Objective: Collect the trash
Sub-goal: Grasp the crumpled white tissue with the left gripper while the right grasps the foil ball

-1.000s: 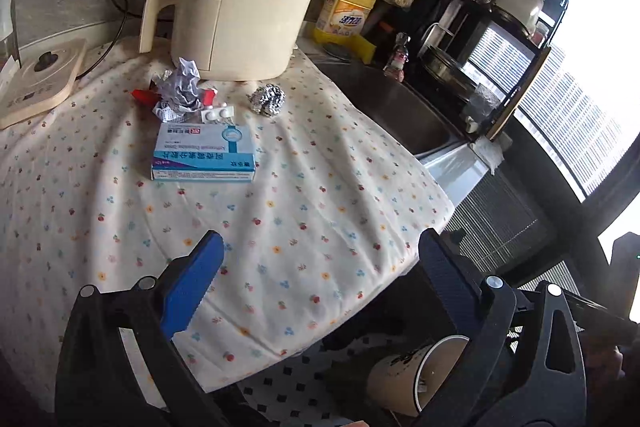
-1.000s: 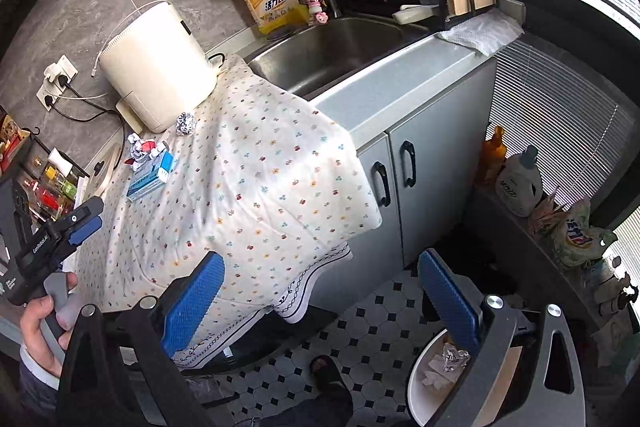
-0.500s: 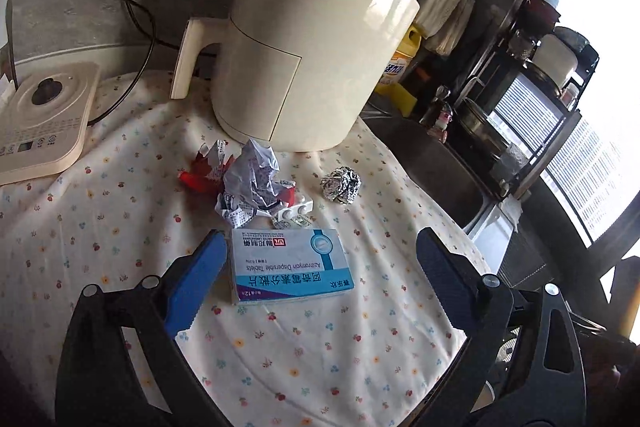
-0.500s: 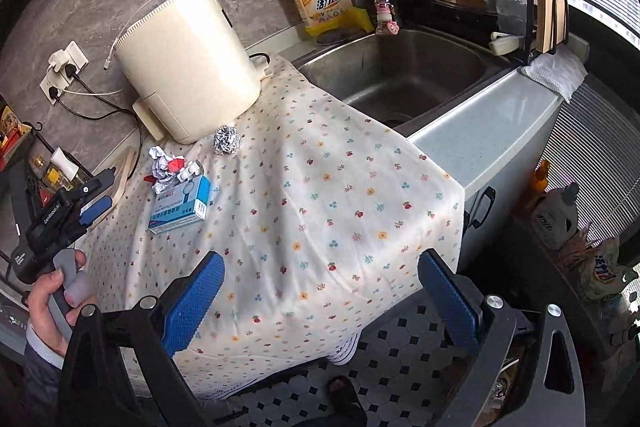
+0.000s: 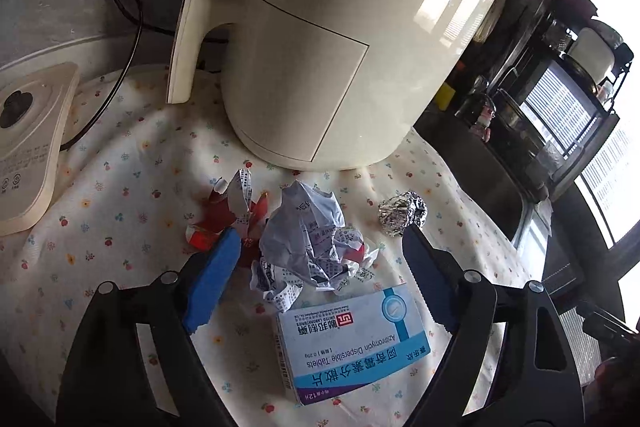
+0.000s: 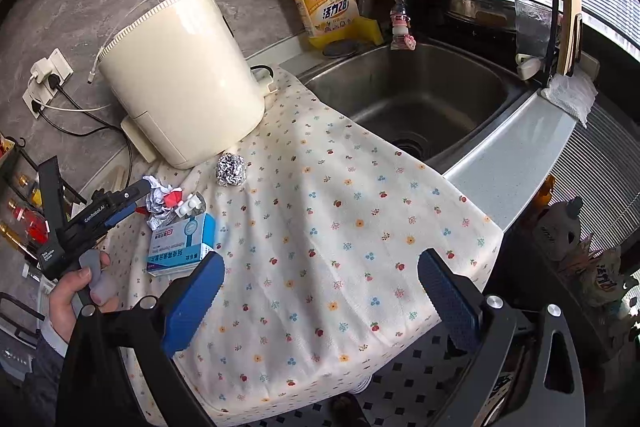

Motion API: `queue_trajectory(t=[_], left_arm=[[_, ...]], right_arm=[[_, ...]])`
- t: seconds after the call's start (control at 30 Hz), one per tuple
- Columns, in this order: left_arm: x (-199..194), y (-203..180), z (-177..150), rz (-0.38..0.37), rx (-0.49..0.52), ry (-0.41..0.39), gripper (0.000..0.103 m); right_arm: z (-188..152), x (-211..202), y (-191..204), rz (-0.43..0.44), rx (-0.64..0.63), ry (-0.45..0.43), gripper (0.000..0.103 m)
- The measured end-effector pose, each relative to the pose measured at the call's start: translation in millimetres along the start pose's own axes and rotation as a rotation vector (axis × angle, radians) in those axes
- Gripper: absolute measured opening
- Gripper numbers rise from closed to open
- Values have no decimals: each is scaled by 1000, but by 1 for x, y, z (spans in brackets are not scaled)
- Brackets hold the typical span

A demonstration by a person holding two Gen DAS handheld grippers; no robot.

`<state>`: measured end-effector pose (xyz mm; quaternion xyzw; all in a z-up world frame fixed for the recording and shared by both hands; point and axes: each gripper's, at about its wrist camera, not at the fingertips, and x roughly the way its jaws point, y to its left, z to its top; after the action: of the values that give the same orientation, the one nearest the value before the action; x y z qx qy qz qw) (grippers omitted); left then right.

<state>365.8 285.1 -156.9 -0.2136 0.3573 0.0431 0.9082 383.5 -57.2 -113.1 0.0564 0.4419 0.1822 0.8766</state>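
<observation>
A small pile of trash lies on the flowered cloth (image 5: 132,187) in front of the air fryer. It holds a crumpled printed paper (image 5: 308,239) (image 6: 160,199), a torn red wrapper (image 5: 216,219), a foil ball (image 5: 402,213) (image 6: 231,169) and a blue-and-white tablet box (image 5: 352,339) (image 6: 180,245). My left gripper (image 5: 320,235) (image 6: 138,201) straddles the crumpled paper. Its jaws are closing, with a gap still between the pads and the paper. My right gripper (image 6: 322,257) hangs open above the cloth's front part, with nothing between its fingers.
A cream air fryer (image 5: 340,47) (image 6: 176,79) stands just behind the pile. A flat cream appliance (image 5: 24,147) and cables lie to the left. The steel sink (image 6: 420,99), a yellow detergent bottle (image 6: 324,7) and a dish rack are to the right. A hand (image 6: 80,287) holds the left gripper.
The left gripper has moved in from the cloth's edge over the box, and its jaws have narrowed around the crumpled paper. The right gripper has come closer over the counter.
</observation>
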Motion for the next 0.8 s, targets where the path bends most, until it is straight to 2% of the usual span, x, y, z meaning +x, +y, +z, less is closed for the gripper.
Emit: queue_trajectory(t=[0.07, 0.1, 0.13, 0.37, 0.47, 0.8], left_arm=[[7, 1, 1, 13, 14, 10, 60], [10, 2, 1, 22, 9, 27, 31], [12, 5, 0, 27, -3, 38, 13], [-30, 17, -2, 0, -45, -28, 13], [-53, 29, 0, 13, -68, -64, 13], [-109, 88, -3, 128, -162, -134, 13]], right_arm=[[3, 6, 4, 1, -5, 4, 95], [4, 10, 7, 4, -10, 5, 95], [6, 14, 10, 8, -14, 7, 95], [25, 55, 40, 64, -50, 38, 90], [33, 75, 58, 92, -74, 57, 84], [62, 139, 109, 136, -143, 105, 75]])
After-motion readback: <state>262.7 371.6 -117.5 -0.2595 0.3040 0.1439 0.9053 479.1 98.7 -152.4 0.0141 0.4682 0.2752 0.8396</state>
